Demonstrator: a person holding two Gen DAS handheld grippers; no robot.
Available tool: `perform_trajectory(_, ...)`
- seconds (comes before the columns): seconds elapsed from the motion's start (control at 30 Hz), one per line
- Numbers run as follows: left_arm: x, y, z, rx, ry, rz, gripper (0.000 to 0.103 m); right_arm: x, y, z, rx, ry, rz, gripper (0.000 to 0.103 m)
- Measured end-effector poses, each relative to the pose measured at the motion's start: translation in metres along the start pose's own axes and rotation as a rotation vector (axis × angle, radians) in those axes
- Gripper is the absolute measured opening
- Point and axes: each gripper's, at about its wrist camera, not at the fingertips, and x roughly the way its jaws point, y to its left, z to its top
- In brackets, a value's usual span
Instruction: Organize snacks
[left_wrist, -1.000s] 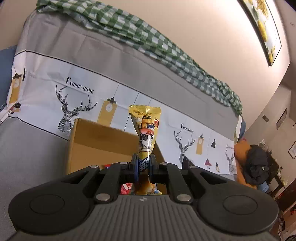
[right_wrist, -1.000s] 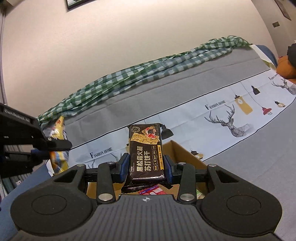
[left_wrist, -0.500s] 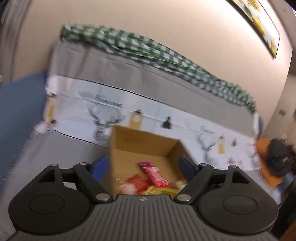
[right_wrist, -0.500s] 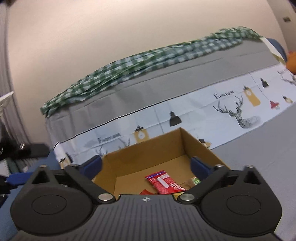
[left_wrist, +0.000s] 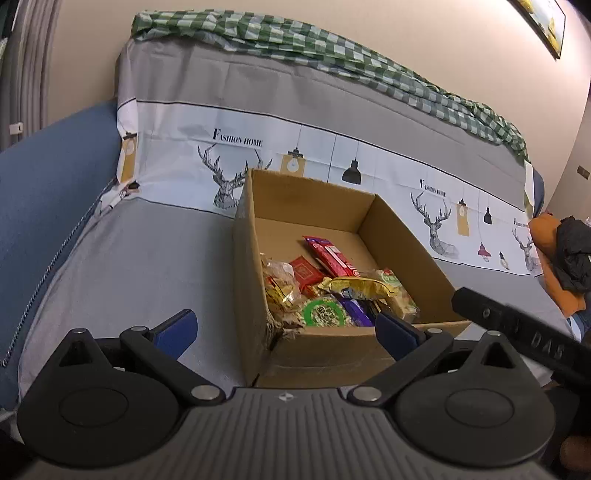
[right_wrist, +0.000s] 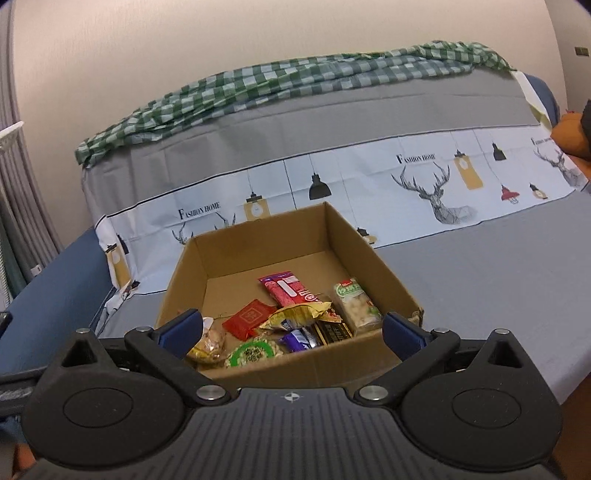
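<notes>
An open cardboard box (left_wrist: 310, 206) (right_wrist: 258, 243) sits on the grey sofa cover. Several snack packets lie inside. The crumpled yellow packet (left_wrist: 356, 286) (right_wrist: 299, 314) rests on top of the pile, the black cracker packet (right_wrist: 334, 330) beside it, and a long red packet (left_wrist: 330, 254) (right_wrist: 290, 290) behind them. My left gripper (left_wrist: 286, 328) hovers at the box's near left corner; its jaws are opening wide and hold nothing. My right gripper (right_wrist: 291, 329) hangs open over the near edge, with nothing between its blue pads (right_wrist: 183, 328).
A green checked blanket (right_wrist: 295, 77) is draped along the sofa back. A blue cushion (left_wrist: 48, 192) lies to the left, an orange cushion with a black garment (left_wrist: 572, 254) to the right. The other gripper's black body (left_wrist: 517, 332) shows at the left view's lower right.
Both grippers have let go: the yellow packet left the left jaws and the black cracker packet left the right jaws. Both packets now lie in the box. Both views tilted down and shifted.
</notes>
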Motion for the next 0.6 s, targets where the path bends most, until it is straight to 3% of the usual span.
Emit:
perform_trajectory(0.13,0.002,-0.004,-0.004,0.020,0.013,0.016,0.103,-0.001,0.004,-0.005,-0.072,-0.003,-0.028,0.102)
perform_trajectory(0.4,0.004,-0.011,-0.015,0.063,0.024,0.047,0.103,0.018,-0.007,-0.020,-0.034,0.037,-0.030,0.102)
perform_trajectory(0.6,0.012,-0.005,-0.014,0.029,0.035,0.071,0.103,0.025,-0.003,-0.022,-0.070,0.042,-0.012,0.102)
